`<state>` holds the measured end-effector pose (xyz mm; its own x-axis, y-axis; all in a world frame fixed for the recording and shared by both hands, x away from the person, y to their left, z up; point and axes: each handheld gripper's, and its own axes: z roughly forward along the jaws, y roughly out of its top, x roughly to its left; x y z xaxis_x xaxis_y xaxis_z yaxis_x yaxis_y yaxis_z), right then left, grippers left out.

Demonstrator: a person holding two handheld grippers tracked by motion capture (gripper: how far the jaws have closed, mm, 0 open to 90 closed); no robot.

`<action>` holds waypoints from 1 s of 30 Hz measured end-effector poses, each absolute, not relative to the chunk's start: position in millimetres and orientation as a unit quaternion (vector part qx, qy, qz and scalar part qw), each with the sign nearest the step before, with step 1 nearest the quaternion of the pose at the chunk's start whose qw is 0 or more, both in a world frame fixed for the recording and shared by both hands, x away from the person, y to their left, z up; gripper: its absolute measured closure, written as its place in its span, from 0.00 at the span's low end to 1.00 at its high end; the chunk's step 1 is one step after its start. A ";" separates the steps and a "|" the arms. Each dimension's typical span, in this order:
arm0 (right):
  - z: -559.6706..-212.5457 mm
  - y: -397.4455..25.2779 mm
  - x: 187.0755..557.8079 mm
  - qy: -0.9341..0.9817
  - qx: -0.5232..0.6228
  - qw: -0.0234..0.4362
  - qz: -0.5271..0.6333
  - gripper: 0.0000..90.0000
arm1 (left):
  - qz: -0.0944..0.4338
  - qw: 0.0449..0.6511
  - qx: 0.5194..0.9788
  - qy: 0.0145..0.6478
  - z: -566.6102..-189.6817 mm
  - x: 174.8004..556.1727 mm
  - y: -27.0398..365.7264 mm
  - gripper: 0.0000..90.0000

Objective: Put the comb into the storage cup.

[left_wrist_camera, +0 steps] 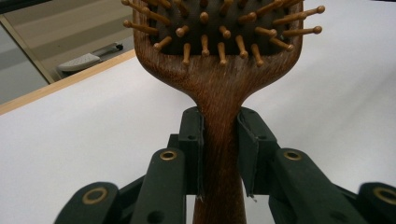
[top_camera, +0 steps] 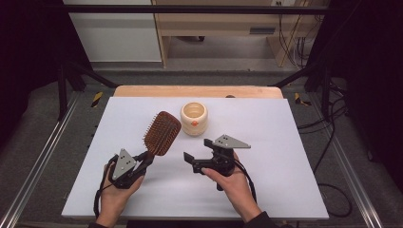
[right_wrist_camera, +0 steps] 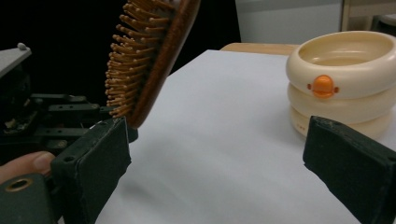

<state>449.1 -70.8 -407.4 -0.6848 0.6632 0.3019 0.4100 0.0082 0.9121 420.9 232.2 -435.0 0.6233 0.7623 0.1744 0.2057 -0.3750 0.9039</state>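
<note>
One hairbrush (top_camera: 162,132), one cream container (top_camera: 194,118) — two hand-held grippers (top_camera: 144,160)

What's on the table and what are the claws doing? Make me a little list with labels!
left claw: shut on the hairbrush handle
hairbrush: brown wood, bristle pegs showing, held up off the table
right claw: open, holding nothing
cream container: ringed sides, orange button, open top, standing beyond the brush head
table: white top, wooden far edge
</note>
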 end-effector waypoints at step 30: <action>-404.1 -50.3 441.4 0.680 0.359 0.108 0.630 0.08 | 0.311 0.472 0.769 0.298 -430.9 415.9 229.9 0.81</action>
